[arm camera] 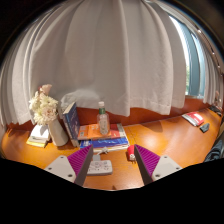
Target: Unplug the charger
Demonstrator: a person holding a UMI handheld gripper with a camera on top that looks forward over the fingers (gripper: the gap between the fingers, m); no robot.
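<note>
the gripper view looks along the gripper (pixel 111 165), whose two fingers stand apart and open with nothing between them, the magenta pads (pixel 79 158) facing each other over a wooden surface (pixel 165 135). just ahead of the left finger lies a white paper (pixel 100 167). beyond the fingers a bottle (pixel 102 121) stands on a stack of books (pixel 104 140). to the far left a vase of pale flowers (pixel 44 106) stands beside upright books (pixel 70 120). far right, a red item (pixel 194 119) lies near the surface's edge. white curtains (pixel 110 55) hang behind. no charger can be made out with certainty here.
</note>
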